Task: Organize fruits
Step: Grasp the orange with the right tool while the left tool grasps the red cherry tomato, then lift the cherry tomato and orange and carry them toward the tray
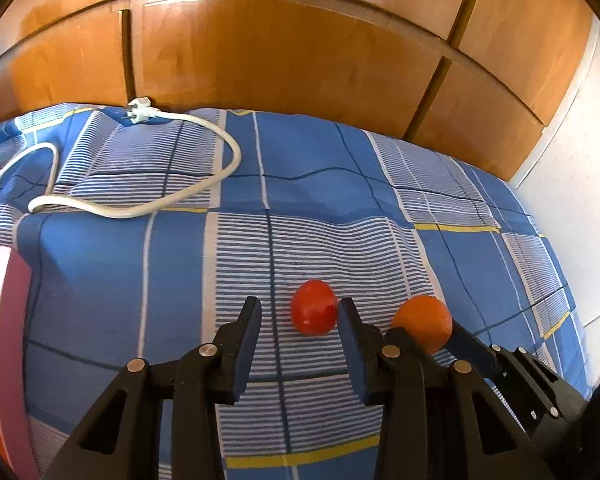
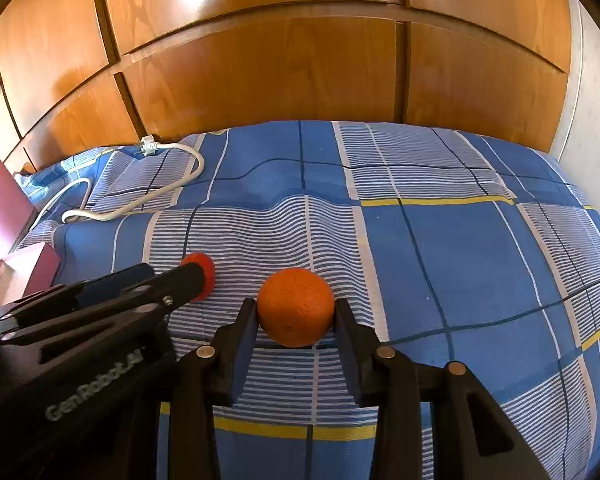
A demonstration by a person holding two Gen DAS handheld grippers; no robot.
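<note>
A red tomato (image 1: 314,307) lies on the blue checked bedsheet (image 1: 320,184). My left gripper (image 1: 299,312) stands open just short of it; the tomato sits ahead of the fingertips, close to the right one, and no pad presses on it. In the right wrist view the left gripper (image 2: 168,274) comes in from the left and partly covers the tomato (image 2: 206,266). An orange (image 2: 295,306) rests low over the sheet, and my right gripper (image 2: 296,308) is shut on it with a pad against each side. The orange (image 1: 422,322) also shows right of the tomato.
A white power cable (image 1: 140,206) with its plug loops over the far left of the bed. Wooden wardrobe doors (image 1: 300,60) rise behind the bed. A pink box (image 2: 24,272) stands at the left edge and a white wall (image 1: 580,200) at the right.
</note>
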